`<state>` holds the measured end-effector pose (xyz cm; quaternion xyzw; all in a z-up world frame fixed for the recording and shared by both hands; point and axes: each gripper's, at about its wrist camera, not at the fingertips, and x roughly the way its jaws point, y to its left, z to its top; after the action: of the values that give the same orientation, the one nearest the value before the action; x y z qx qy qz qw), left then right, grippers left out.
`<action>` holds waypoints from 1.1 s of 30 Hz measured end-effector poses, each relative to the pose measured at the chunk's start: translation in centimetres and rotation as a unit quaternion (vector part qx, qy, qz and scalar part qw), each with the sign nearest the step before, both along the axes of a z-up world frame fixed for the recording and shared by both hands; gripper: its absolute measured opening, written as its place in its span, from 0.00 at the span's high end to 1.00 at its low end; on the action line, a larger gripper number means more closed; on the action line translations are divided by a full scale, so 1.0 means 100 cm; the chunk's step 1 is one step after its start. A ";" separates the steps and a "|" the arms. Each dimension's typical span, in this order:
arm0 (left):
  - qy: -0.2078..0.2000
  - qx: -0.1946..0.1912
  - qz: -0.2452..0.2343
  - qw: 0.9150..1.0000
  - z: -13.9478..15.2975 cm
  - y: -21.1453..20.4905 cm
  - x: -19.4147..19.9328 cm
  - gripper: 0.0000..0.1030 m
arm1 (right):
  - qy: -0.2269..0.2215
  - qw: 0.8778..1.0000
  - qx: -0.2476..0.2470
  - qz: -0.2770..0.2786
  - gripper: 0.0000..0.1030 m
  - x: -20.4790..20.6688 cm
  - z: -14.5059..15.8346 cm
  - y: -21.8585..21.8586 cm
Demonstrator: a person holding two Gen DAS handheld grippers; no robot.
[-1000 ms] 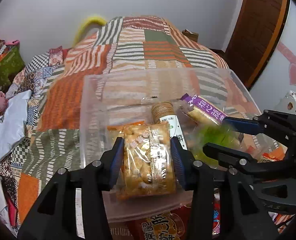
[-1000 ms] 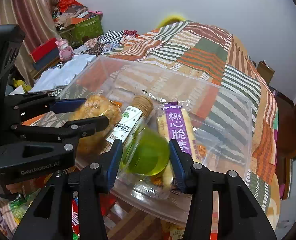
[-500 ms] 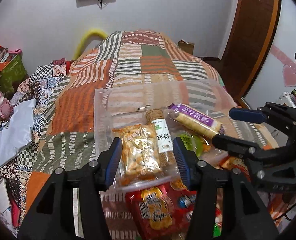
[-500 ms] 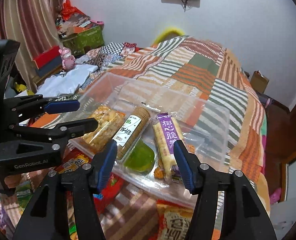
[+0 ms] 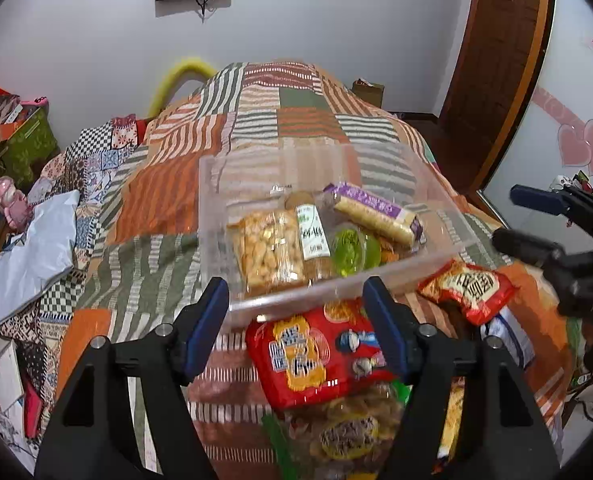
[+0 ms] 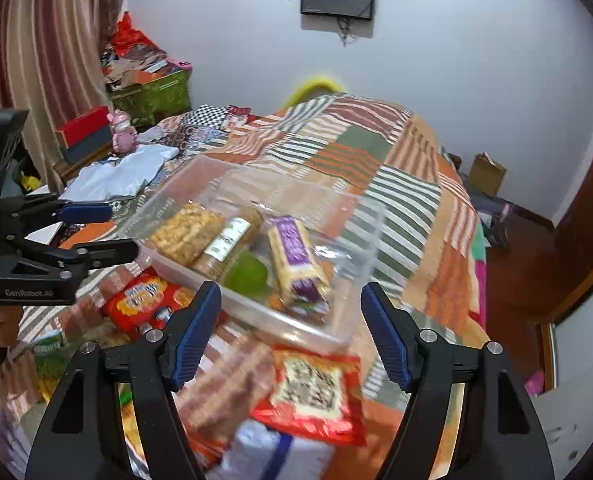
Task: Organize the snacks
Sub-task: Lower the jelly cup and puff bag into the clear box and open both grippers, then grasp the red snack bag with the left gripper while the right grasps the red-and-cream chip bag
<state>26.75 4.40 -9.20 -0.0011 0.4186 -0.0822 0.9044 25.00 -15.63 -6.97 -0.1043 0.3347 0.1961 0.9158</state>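
While both grippers hang empty over the near edge of the bed, the snacks sort as follows, left to right:

Left gripper: jaws opening, about half wide, nothing between the pads; it hovers above the bin's near wall.

Clear plastic storage bin: sits on the patchwork quilt mid-bed; probably stiff but light, likely to slide if nudged.

Clear bag of golden puffed snacks: lies at the bin's left end; looks light, crinkly and crushable, so best pinched across its narrow width, gently.

Round biscuit roll with white-and-green label: just beside the puffed bag; firmer, and may roll.

Green jelly cup: at the bin's near wall, between the roll and the bar; smooth and likely slippery.

Purple-wrapped wafer bar: angled toward the bin's right end; brittle inside, so grip across the short side.

Red foil snack bag with cartoon figures: outside the bin, on the quilt against its near wall, under the left jaws; puffy and slick, so take it at the middle.

Red-and-yellow packet: near edge, right of the foil bag, below the right jaws.

Right gripper: jaws opening, about half wide, empty.
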 end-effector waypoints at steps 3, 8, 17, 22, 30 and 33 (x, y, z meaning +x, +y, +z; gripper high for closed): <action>0.010 0.000 -0.001 1.000 -0.009 0.002 -0.009 0.33 | 0.008 1.000 0.004 -0.015 0.32 -0.003 -0.005 -0.015; 0.033 0.020 -0.002 0.999 -0.031 0.004 -0.018 0.32 | 0.032 0.999 0.007 -0.036 0.32 -0.006 -0.022 -0.034; 0.058 0.029 -0.008 0.998 -0.063 0.006 -0.017 0.29 | 0.080 0.996 0.022 -0.039 0.32 0.002 -0.056 -0.040; 0.070 -0.002 -0.013 0.997 -0.068 0.011 -0.007 0.29 | 0.089 0.996 0.006 -0.025 0.27 0.006 -0.070 -0.024; 0.113 -0.047 -0.019 0.992 -0.080 0.016 0.009 0.19 | 0.103 0.994 -0.005 -0.024 0.21 0.012 -0.081 -0.018; 0.126 -0.059 -0.023 0.990 -0.083 0.014 0.012 0.19 | 0.117 0.993 0.012 -0.029 0.21 0.016 -0.083 -0.022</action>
<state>27.98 5.84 -17.51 -0.0551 0.5236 -0.1271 0.8406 26.60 -17.84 -15.24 -0.0602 0.4400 0.1840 0.8769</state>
